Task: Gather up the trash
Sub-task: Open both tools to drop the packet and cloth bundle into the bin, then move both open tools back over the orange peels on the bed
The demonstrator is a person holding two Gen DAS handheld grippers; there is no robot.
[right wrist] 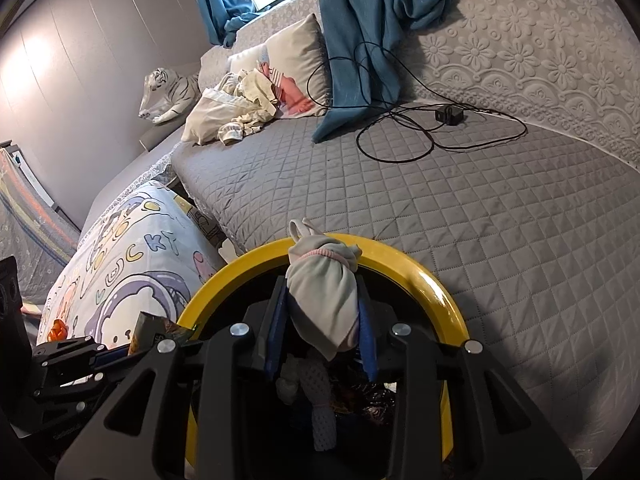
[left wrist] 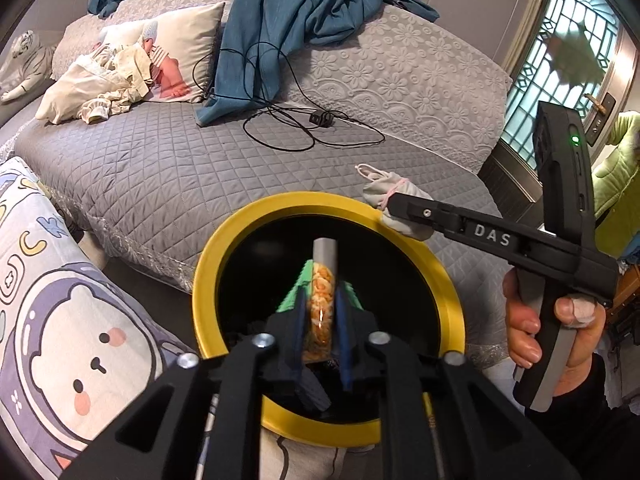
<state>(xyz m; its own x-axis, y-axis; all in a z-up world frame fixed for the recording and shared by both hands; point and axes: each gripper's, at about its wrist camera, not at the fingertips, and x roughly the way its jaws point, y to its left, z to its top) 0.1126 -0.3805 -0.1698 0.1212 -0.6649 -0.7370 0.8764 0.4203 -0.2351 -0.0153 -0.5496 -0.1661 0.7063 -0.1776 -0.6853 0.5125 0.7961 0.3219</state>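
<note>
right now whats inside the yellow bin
Inside the yellow bin, the right wrist view shows white mesh netting and shiny crumpled wrappers. The gripper frame and darkness hide the rest.

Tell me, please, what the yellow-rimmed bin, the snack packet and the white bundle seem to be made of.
Yellow-rimmed bin: likely glossy plastic; the rim shows highlights.
Snack packet: thin plastic film, partly clear; orange snacks show through.
White bundle: soft, matte cloth, wrinkled, perhaps a sock, tied with a pink band.

Home bedroom, quilted grey bed (left wrist: 168,172), pillow (left wrist: 188,40), blue curtains (left wrist: 280,20)
</note>
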